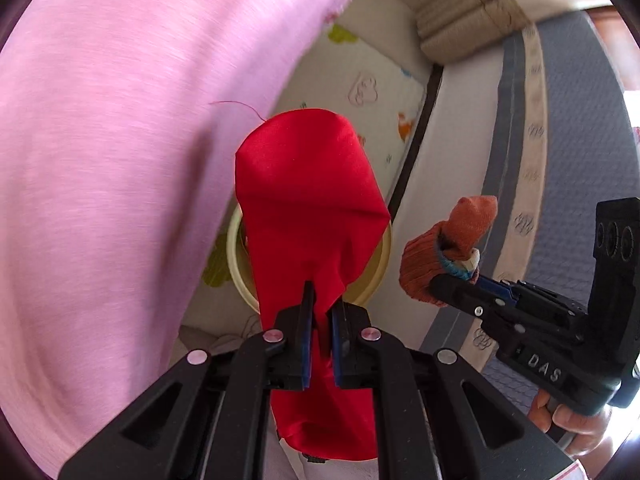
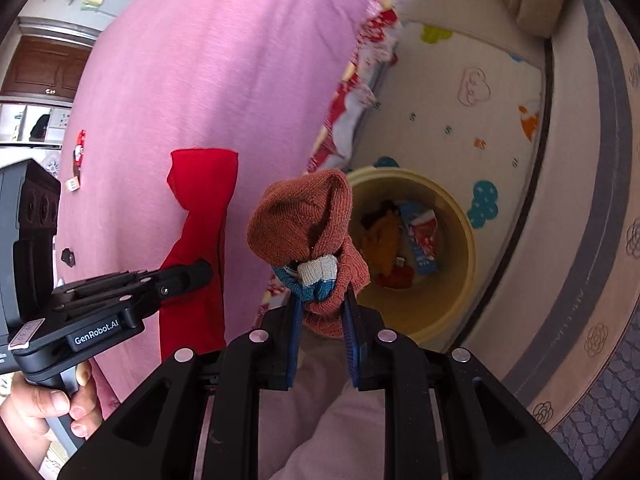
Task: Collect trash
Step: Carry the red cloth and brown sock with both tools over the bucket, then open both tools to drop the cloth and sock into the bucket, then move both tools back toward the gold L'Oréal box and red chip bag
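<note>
My left gripper (image 1: 320,300) is shut on a red cloth (image 1: 308,200) and holds it up over a cream round bin (image 1: 236,264) on the floor. The cloth hides most of the bin there. My right gripper (image 2: 322,300) is shut on a rust-brown sock (image 2: 304,220) with a blue and white cuff, just beside the bin (image 2: 460,292). The bin holds several scraps, among them an orange piece and a blue and red wrapper (image 2: 420,240). The left gripper (image 2: 188,276) with the red cloth (image 2: 200,208) shows to the left in the right wrist view. The right gripper (image 1: 452,280) with the sock (image 1: 440,248) shows at right in the left wrist view.
A pink bedspread (image 2: 200,60) fills the left side, with small items (image 2: 78,160) lying on it. A patterned play mat (image 2: 460,112) covers the floor under the bin. A grey and beige rug (image 2: 592,260) lies to the right. A rolled mat (image 1: 468,12) lies at the far wall.
</note>
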{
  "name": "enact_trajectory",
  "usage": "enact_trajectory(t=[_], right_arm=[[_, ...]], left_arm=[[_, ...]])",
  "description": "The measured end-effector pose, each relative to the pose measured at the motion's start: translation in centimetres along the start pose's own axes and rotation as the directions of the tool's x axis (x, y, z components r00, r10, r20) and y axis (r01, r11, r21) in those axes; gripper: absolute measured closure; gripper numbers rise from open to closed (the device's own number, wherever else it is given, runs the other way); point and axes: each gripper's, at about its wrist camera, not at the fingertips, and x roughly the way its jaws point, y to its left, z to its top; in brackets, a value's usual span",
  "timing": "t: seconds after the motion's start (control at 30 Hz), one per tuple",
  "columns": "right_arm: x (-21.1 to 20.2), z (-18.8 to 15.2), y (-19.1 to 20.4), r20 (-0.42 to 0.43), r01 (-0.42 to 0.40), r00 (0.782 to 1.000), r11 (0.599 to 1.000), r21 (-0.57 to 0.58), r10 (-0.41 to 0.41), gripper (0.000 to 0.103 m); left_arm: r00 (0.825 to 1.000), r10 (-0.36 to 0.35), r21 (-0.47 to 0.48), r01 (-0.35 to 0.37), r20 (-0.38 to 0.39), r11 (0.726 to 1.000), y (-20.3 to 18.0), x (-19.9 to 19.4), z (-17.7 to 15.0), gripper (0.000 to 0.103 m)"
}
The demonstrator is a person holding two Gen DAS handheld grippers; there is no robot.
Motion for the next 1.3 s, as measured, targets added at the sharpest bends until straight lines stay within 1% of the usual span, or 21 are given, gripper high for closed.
enact_trajectory(t=[0.17,0.23,0.27,0.33,0.37,0.4,0.43,0.47,0.57,0.77,0.97,1.1,1.17,1.3], right_arm=[[1.3,-0.8,-2.8,-0.006,-0.023,1.0,0.998,0.067,0.024,0.084],[1.6,-1.0,-3.8,-0.004,-0.028,1.0,0.996,0.09,0.028,0.082],[1.6,-0.9,-4.2,-0.007,-0.026,1.0,0.995,0.097,0.027,0.08],[1.6,-0.9,-4.8,-0.011,-0.004,1.0,0.993,0.118,0.005,0.07],[1.6,-0.9,-5.1,-0.015,-0.01,1.0,0.992,0.126,0.012,0.067],[1.6,-1.0,-5.4,-0.015,-0.015,1.0,0.991,0.132,0.017,0.061],[1.7,-0.9,-5.8,-0.015,-0.015,1.0,0.991,0.135,0.017,0.058],[1.6,-0.9,-6.0,-0.016,-0.013,1.0,0.991,0.136,0.015,0.057],[1.5,-1.1,-6.3,-0.022,-0.005,1.0,0.991,0.13,0.008,0.057],[0.9,-1.3,-6.7,-0.01,-0.007,1.0,0.99,0.138,0.009,0.057],[-0.1,-1.0,-5.5,0.0,0.002,1.0,0.992,0.128,-0.002,0.057],[-1.2,-0.4,-3.3,0.01,0.007,1.0,0.996,0.089,-0.008,0.057],[-1.6,0.0,-1.9,0.014,0.005,1.0,0.998,0.066,-0.006,0.057],[-2.2,1.0,2.5,0.02,-0.012,1.0,1.0,-0.006,0.012,0.057]], left_arm=[[0.998,0.021,0.025,-0.02,-0.052,0.999,-1.7,3.4,0.2,0.096],[0.997,0.03,0.039,-0.027,-0.065,0.999,-2.4,4.6,0.4,0.095],[0.997,0.03,0.042,-0.027,-0.076,0.999,-2.3,5.2,0.4,0.095],[0.994,0.017,0.026,-0.014,-0.108,1.0,-2.2,6.1,0.4,0.089],[0.993,0.013,0.021,-0.011,-0.118,1.0,-2.2,6.6,0.4,0.083],[0.992,0.021,0.021,-0.019,-0.124,1.0,-2.2,6.9,0.5,0.067],[0.991,0.03,0.022,-0.028,-0.13,0.999,-2.3,7.1,0.4,0.056],[0.991,0.035,0.021,-0.033,-0.131,0.999,-2.2,7.2,0.3,0.043],[0.991,0.032,0.029,-0.029,-0.131,0.999,-2.5,7.2,0.0,0.041],[0.992,0.007,0.025,-0.004,-0.124,1.0,-3.0,6.9,-0.6,0.041],[0.995,-0.013,0.005,0.014,-0.097,1.0,-2.4,5.4,-1.0,0.04],[0.998,-0.027,-0.025,0.026,-0.057,0.999,-0.9,3.3,-1.2,0.04],[0.999,-0.038,-0.053,0.037,-0.024,0.998,0.4,1.7,-1.3,0.04],[0.998,-0.042,-0.101,0.046,0.04,0.994,3.2,-1.4,-2.0,0.04]])
